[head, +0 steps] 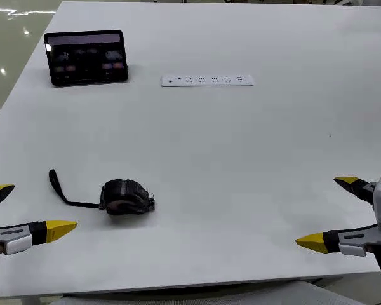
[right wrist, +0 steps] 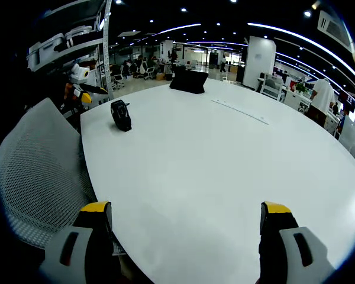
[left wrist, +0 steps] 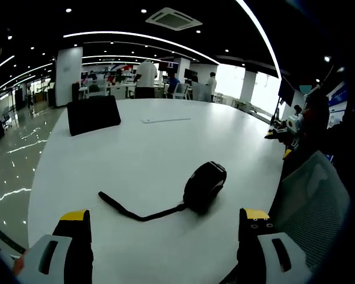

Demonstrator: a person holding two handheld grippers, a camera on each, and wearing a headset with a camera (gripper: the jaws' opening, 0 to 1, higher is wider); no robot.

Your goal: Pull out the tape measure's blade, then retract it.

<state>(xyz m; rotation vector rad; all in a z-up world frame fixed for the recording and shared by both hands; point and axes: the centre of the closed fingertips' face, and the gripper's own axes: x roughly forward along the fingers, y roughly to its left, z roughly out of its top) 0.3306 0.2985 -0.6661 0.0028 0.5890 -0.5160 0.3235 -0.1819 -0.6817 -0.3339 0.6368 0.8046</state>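
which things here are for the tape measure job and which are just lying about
For the job: tape measure, its strap, left gripper, right gripper.
Lying about: tablet, power strip.

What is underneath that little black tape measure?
The tape measure rests on the white table, its strap trailing beside it. The patch directly beneath its case is covered, so nothing there can be checked.

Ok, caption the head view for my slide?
Tape measure on the table, strap trailing left, near the open left gripper; right gripper open too; tablet and power strip beyond.
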